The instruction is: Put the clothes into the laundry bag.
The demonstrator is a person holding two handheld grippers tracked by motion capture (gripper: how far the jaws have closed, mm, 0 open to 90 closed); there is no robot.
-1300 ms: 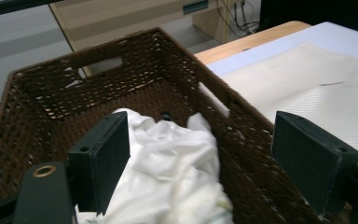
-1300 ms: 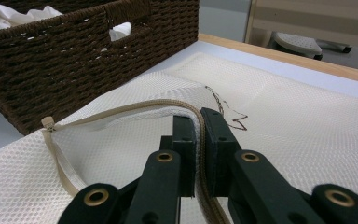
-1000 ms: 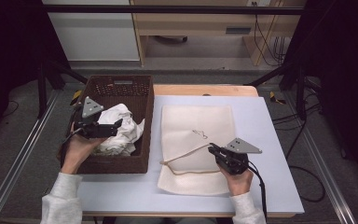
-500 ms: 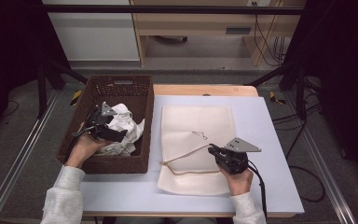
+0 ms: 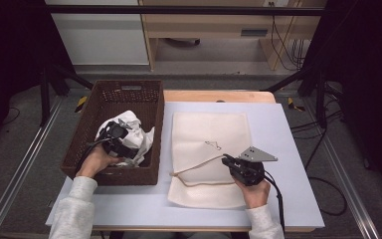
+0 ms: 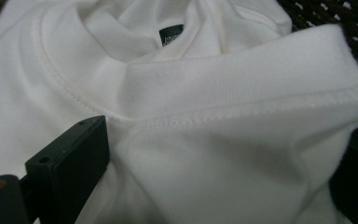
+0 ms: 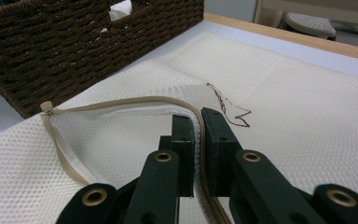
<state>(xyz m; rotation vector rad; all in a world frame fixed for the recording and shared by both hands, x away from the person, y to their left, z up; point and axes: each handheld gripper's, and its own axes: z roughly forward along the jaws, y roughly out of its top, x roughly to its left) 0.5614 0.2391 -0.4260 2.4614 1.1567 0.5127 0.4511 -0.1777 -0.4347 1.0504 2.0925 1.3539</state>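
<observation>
Bag point(image 5: 211, 149) mouth is pinched up by right tongs point(image 5: 227, 160); left tongs point(image 5: 113, 133), spread wide over the shirt point(image 5: 132, 130) in the basket point(image 5: 110, 175), haven't gripped it.

A crumpled white shirt point(image 5: 129, 132) lies bunched in the basket at nine o'clock. At centre, a cream mesh bag point(image 5: 211, 149) lies flat, its zip point(image 7: 121, 102) open and edge raised.

We spot a dark neck label point(image 6: 171, 34) inside the white shirt point(image 6: 223, 140), lettering too blurred to read
</observation>
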